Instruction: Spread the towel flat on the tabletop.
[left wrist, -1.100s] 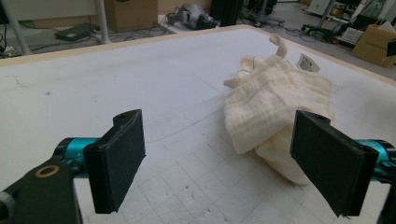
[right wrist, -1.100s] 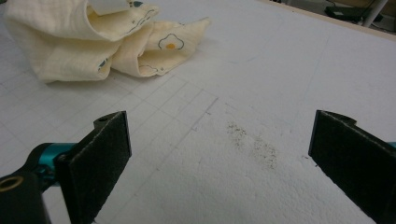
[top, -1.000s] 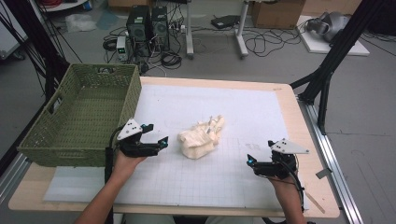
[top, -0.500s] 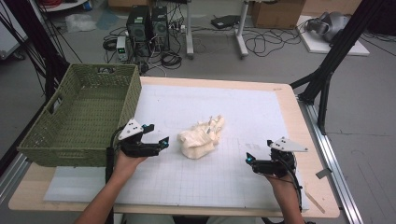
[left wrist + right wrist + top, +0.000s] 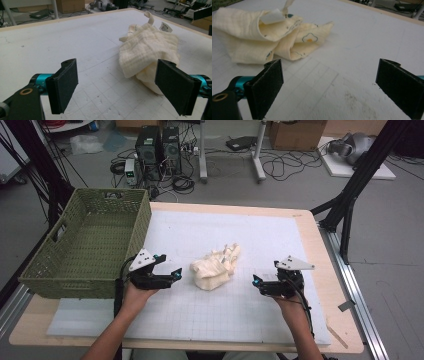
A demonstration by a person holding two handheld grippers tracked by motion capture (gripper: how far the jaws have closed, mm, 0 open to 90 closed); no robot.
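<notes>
High view: one table with a white grid mat on it, one cream cloth, one green basket, two hand-held grippers.

Cloth count = 1, crumpled in a heap near the mat's middle, between the two grippers, touching neither. Basket sits on the table's left end, nothing visible inside.

Left hand-held gripper: held just left of the cloth, tips pointed at it, close to the basket's near right corner. Left gripper view: both black pads spread wide, nothing between them; cloth lies ahead and right, partly behind the right-hand pad. Not touching as far as I can tell. One white tag sticks out at the cloth's far side.

Right hand-held gripper: right of the cloth, a bit further off than the left one, pointed at it. Right gripper view: jaws released, wide apart, only bare mat between them. Cloth is ahead and to the left, clear of the pads. Egg-like print visible on the folds, one white tag on top.

Floor behind the table: two PC towers, cables, boxes.
</notes>
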